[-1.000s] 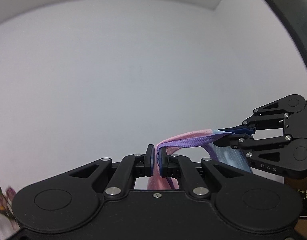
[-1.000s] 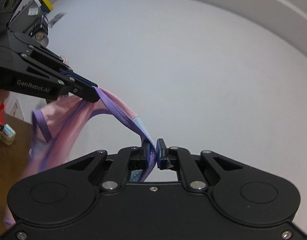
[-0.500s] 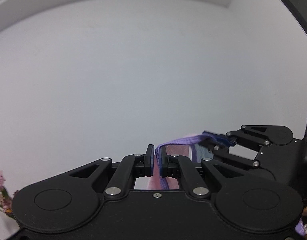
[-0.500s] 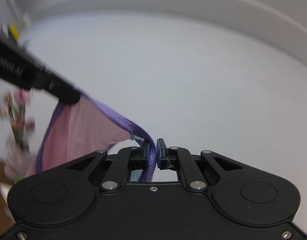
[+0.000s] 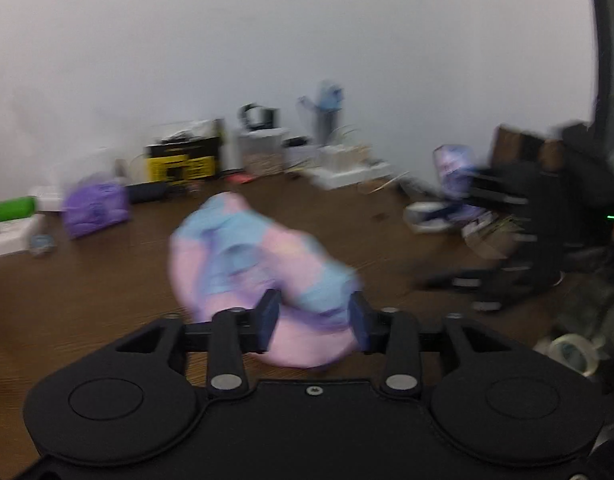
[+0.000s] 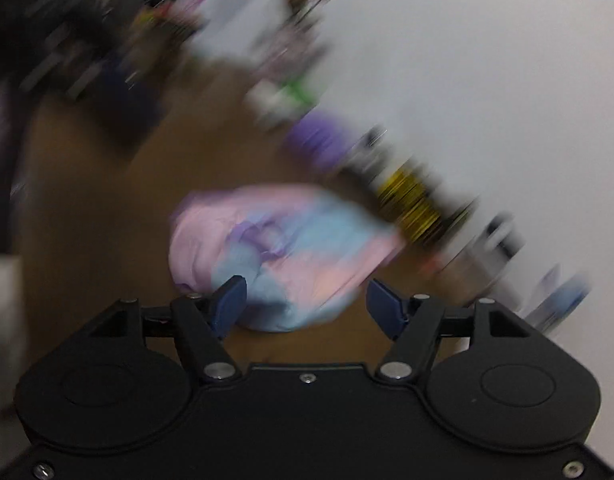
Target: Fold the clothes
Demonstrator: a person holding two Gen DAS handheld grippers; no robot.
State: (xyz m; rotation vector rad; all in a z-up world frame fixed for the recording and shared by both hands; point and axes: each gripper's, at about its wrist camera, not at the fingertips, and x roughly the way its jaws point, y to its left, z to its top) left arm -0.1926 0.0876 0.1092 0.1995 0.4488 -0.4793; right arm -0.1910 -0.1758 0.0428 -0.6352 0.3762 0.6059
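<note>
Surface: brown wooden table (image 5: 107, 292), clutter along the white wall.
Garment: pink-and-blue top (image 5: 263, 264), crumpled heap mid-table, unfolded.
Left gripper (image 5: 312, 322): jaws just opened, spread, garment released.
Right gripper (image 6: 307, 304): jaws just opened, spread, empty.
Progress: no fold visible; flattening and folding remain.

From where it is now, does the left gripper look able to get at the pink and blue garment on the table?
Probably yes. The garment lies crumpled on the wooden table right ahead of the left gripper, whose jaws have just opened; nothing sits between them, though blur hides the exact gap.

Left tongs (image 5: 313, 318) matte black with dark blue pads, silver screws, right tongs (image 6: 307, 302) alike
</note>
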